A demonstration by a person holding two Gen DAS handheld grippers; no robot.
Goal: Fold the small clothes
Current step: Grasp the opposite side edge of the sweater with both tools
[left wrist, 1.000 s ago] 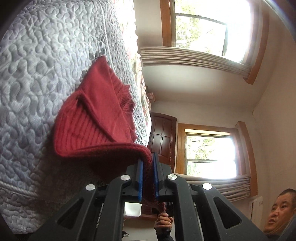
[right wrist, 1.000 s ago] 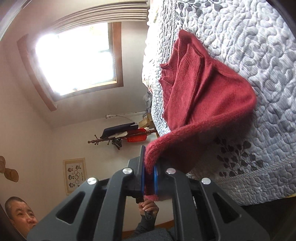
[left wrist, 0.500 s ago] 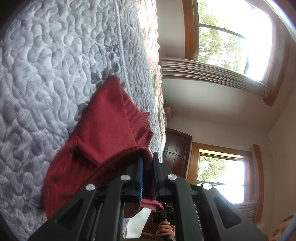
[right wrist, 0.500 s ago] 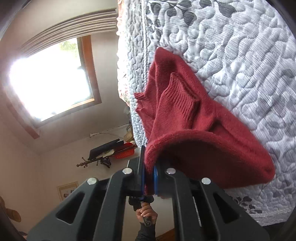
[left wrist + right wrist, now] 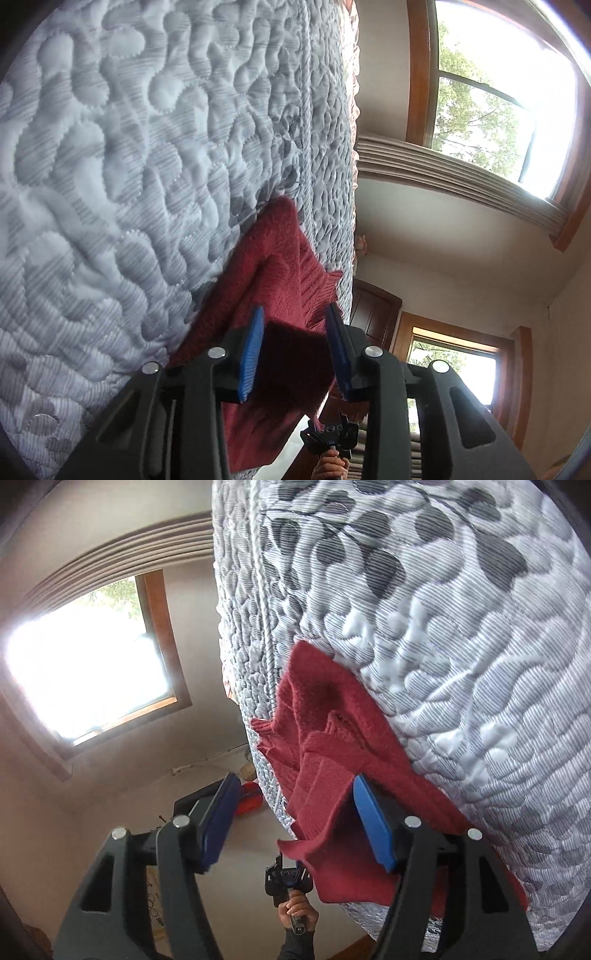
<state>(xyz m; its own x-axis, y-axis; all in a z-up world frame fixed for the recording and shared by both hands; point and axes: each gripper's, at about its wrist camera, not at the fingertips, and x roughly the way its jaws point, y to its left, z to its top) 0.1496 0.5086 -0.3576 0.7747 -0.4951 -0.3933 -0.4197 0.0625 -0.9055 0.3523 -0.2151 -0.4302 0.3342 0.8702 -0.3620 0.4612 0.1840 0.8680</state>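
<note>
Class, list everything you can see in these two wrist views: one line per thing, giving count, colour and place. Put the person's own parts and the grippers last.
Sweater: one, dark red knit, folded over on the bed near its edge.
Quilted bed cover: one, white and grey with a leaf print, under the sweater.
Windows: two in the left wrist view, wood-framed, bright, on the wall beyond the bed; one more in the right wrist view.
Door: one, dark brown, beside the lower window.
Red item: one, low by the bed's side, too small to identify.
Hand: one per view, gripping the other gripper's handle.
Left gripper: one, black with blue pads, open over the sweater.
Right gripper: one, same build, open at the sweater's edge.
</note>
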